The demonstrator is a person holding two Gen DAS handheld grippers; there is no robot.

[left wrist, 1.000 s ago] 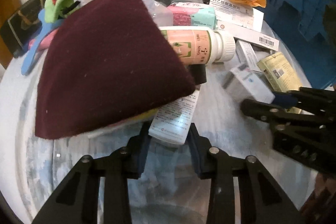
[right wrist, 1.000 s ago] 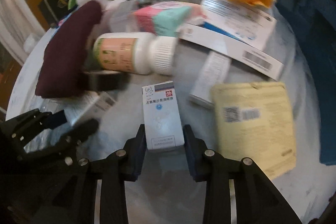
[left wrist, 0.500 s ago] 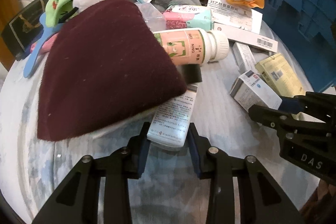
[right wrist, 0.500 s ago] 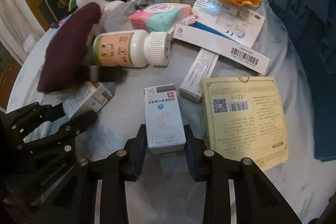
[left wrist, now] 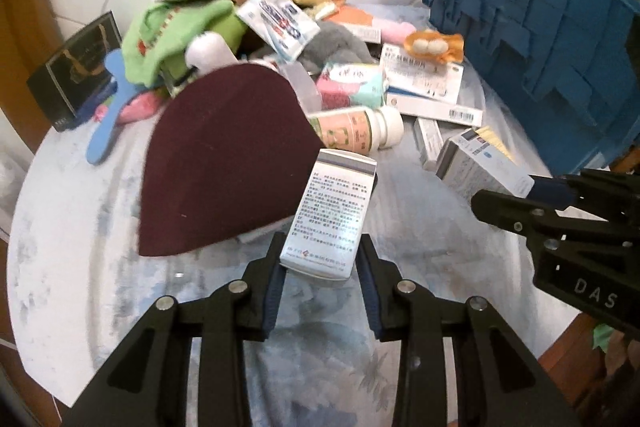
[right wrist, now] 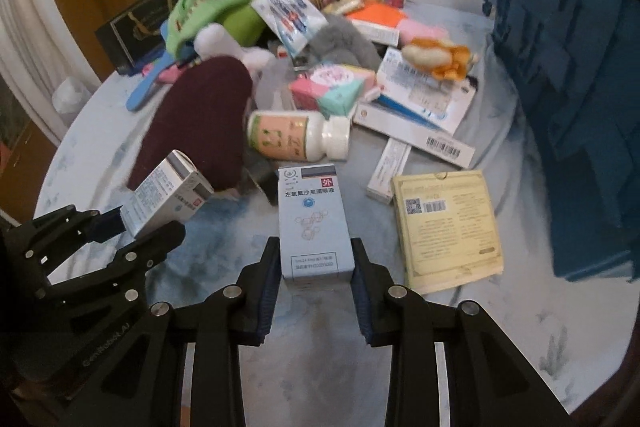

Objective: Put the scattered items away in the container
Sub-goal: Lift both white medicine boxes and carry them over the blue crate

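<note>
Both small boxes have come up off the worktop (left wrist: 80, 227) since a second ago. The left hand-held gripper (left wrist: 320, 281) clamps the white box (left wrist: 330, 215); the right hand-held gripper (right wrist: 314, 285) clamps the pale blue box (right wrist: 312, 223). Next step is likely the carry to the blue crate (right wrist: 580, 87), standing at the right.

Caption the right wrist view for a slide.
Right tongs grip a pale blue medicine box beside the blue crate.

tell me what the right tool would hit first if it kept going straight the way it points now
Probably the white pill bottle with the peach label lying on its side, just past the pale blue medicine box that the right tool grips. Depth is unclear; the tool looks lifted and might pass over it.
</note>
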